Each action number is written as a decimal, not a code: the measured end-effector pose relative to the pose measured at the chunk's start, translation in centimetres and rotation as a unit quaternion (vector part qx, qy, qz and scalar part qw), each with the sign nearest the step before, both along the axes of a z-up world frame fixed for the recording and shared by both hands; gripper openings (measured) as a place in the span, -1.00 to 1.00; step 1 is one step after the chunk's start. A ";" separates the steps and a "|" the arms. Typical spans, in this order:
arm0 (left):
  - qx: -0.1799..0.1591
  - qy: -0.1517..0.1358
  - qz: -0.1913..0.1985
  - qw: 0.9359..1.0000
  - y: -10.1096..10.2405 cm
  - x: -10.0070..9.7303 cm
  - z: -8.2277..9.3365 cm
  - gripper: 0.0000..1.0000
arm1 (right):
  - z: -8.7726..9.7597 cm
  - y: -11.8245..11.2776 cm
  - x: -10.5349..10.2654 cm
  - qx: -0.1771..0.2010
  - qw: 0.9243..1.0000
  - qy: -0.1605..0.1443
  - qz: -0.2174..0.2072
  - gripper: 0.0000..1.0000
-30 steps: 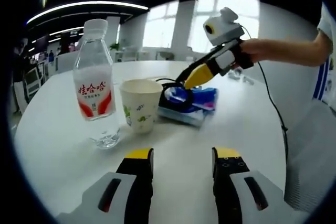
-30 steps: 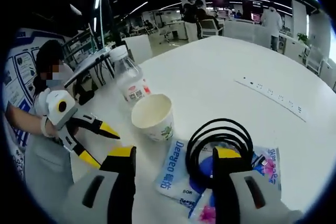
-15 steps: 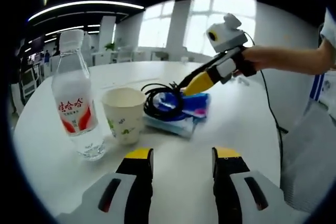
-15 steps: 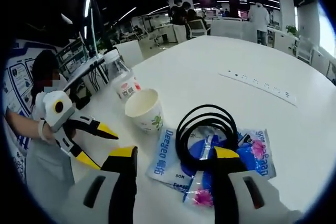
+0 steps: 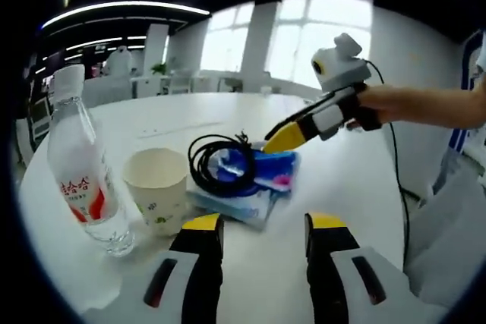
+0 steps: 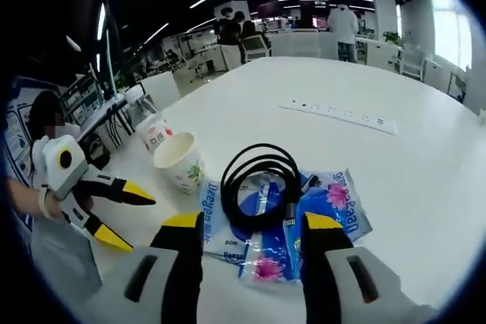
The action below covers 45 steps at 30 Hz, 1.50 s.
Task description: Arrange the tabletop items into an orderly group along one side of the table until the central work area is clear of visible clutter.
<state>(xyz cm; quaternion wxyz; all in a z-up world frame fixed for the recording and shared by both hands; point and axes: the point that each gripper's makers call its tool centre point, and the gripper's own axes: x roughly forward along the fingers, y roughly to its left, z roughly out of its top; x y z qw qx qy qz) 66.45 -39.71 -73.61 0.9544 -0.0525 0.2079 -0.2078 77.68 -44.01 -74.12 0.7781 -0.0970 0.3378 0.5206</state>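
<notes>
Lying just ahead of right gripper (image 6: 250,225) parted jaws: cable coil (image 6: 260,185) on tissue packs (image 6: 323,206).

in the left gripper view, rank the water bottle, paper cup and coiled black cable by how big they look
1. water bottle, tallest, though it is also nearest the camera
2. coiled black cable and paper cup look about alike, so I will not rank those two

On the table (image 6: 425,165) there is one bottle (image 5: 80,184), one paper cup (image 5: 158,190), one coiled black cable (image 6: 260,186), two blue tissue packs (image 6: 304,225) lying side by side, and one white power strip (image 6: 345,114).
</notes>
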 end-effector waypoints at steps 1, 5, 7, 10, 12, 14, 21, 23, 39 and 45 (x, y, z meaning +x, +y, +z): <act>0.005 -0.005 -0.005 1.000 -0.3 0.2 0.4 -0.25 | 0.0 -0.1 0.1 0.001 1.000 0.002 -0.005 -0.06; 0.029 -0.015 -0.008 0.999 -0.6 1.8 1.9 -0.29 | -0.1 -0.3 0.7 0.002 1.000 0.002 -0.016 -0.08; 0.030 -0.016 0.010 0.999 0.0 3.1 2.5 -0.26 | -0.1 -0.3 0.9 0.004 1.000 0.006 -0.021 -0.08; 0.020 0.005 0.040 0.999 0.6 4.4 2.4 -0.23 | -0.2 -0.3 1.0 0.001 1.000 0.005 -0.027 -0.12; 0.030 0.012 0.049 0.998 0.7 4.9 2.0 -0.25 | -0.2 -0.3 1.3 -0.001 0.999 0.003 -0.032 -0.15; 0.027 0.014 0.047 0.998 0.2 5.1 1.7 -0.25 | -0.2 -0.2 1.8 0.003 0.999 0.006 -0.038 -0.16; 0.024 0.028 0.049 0.998 -0.6 5.7 0.6 -0.31 | -0.8 0.3 3.1 -0.006 0.999 0.010 -0.051 -0.32; 0.025 0.034 0.048 0.998 -0.7 5.7 0.2 -0.32 | -1.1 0.6 3.3 -0.009 0.999 0.012 -0.051 -0.36; 0.018 0.044 0.045 0.998 -0.6 5.2 -0.7 -0.36 | -3.3 0.9 4.4 -0.019 0.994 0.056 -0.092 -0.63; 0.018 0.051 0.043 0.998 -0.5 5.0 -1.2 -0.38 | -3.6 1.3 4.4 -0.023 0.994 0.058 -0.093 -0.70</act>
